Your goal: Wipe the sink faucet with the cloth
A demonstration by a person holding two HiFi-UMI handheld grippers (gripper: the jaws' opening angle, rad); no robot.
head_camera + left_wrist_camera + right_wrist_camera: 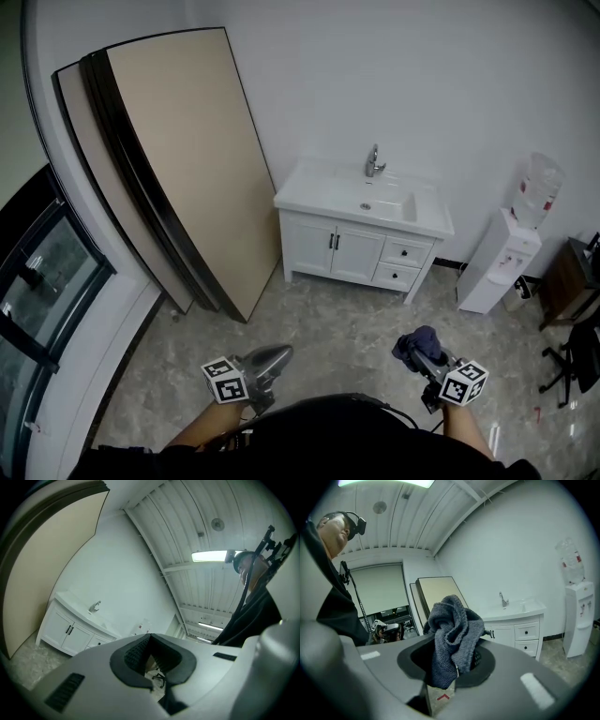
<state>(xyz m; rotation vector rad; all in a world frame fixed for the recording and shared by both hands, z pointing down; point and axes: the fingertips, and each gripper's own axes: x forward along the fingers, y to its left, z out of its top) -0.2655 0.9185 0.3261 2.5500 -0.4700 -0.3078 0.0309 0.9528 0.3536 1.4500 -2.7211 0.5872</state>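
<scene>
Nearest the viewer, two hand-held tools hang low over the stone-patterned floor [347,328], well apart from the white vanity cabinet [352,251] at the far wall.

Left tongs [149,636]: pads closed tip to tip, with nothing between them.

Right tongs [453,660]: clamped on a bunched grey-blue cloth [451,623], which bulges up above the pads and droops over their front.

Chrome faucet [374,162]: upright at the back edge of the white worktop [305,192], untouched by the cloth.

Sink basin [392,204]: sunk in the worktop just in front of the faucet, with only its drain showing inside.

Below the worktop, two cabinet doors and two drawers are all shut.

Water dispenser [500,262]: beside the right end of the cabinet, carrying an inverted bottle [540,187]. Its fill level cannot be made out.

Large beige panels [183,159] lean on the wall left of the cabinet.
</scene>
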